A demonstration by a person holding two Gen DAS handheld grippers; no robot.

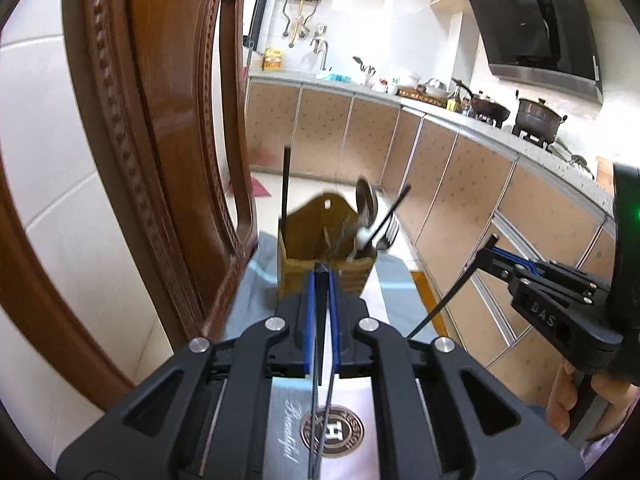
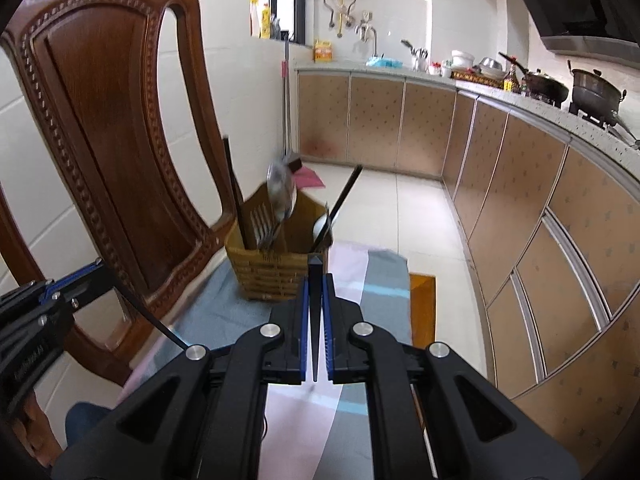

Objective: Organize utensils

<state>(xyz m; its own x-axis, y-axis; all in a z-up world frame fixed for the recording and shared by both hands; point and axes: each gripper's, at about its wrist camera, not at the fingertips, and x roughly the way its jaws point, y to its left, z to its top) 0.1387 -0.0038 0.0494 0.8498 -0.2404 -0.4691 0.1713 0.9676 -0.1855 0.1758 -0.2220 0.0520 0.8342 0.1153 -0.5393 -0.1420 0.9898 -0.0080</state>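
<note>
Your left gripper (image 1: pixel 321 280) tilts down toward the holder (image 1: pixel 326 256), jaws clamped on a black chopstick (image 1: pixel 320 320) running back between the blue pads. Your right gripper (image 2: pixel 315 276) sits the same way, pinching its own chopstick (image 2: pixel 315 320). The wooden holder stands just beyond both tips on the striped cloth (image 2: pixel 360 280), with forks (image 2: pixel 264 224), a spoon (image 2: pixel 280 192) and more chopsticks inside. A chair (image 2: pixel 112 120) stands left.

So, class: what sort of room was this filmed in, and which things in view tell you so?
Almost certainly a home kitchen. A range hood hangs over a pot on a gas burner, a tap stands at the far counter, and cabinets run beneath the worktop.
</note>
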